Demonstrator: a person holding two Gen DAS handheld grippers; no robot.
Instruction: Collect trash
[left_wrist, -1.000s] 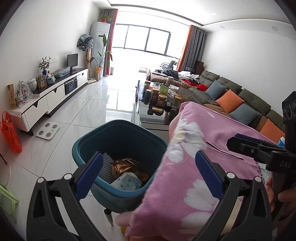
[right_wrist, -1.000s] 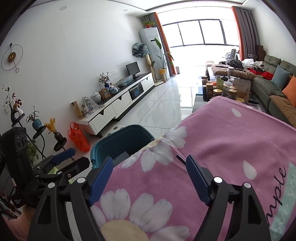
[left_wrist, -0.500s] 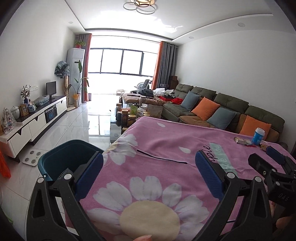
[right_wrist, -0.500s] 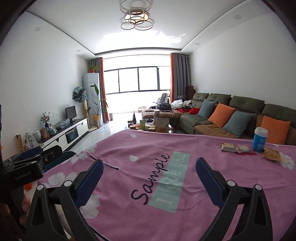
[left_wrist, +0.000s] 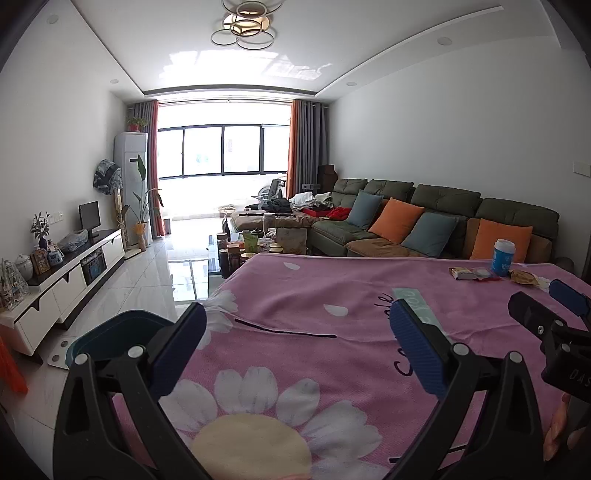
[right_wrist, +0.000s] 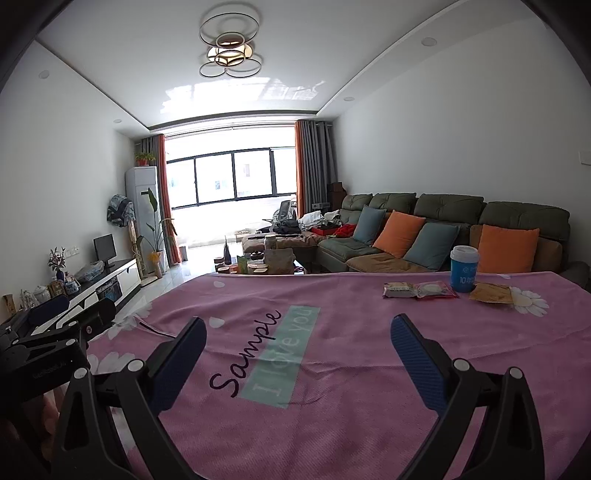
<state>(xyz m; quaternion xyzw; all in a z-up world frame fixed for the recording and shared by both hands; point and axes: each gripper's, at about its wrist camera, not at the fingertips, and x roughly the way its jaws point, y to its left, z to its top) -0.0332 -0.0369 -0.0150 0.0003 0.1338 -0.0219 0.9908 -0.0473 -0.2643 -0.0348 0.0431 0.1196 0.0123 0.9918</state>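
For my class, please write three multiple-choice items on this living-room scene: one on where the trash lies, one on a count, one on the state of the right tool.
1. Where does the blue cup stand?
A. far right of the pink cloth
B. on the floor
C. in the bin

2. How many orange cushions lie on the sofa?
A. one
B. two
C. four

3. The right tool is:
A. shut on a wrapper
B. shut and empty
C. open and empty

Answers: 1 A, it stands beside the wrappers there. 2 B, two show. 3 C, only cloth shows between its spread jaws.
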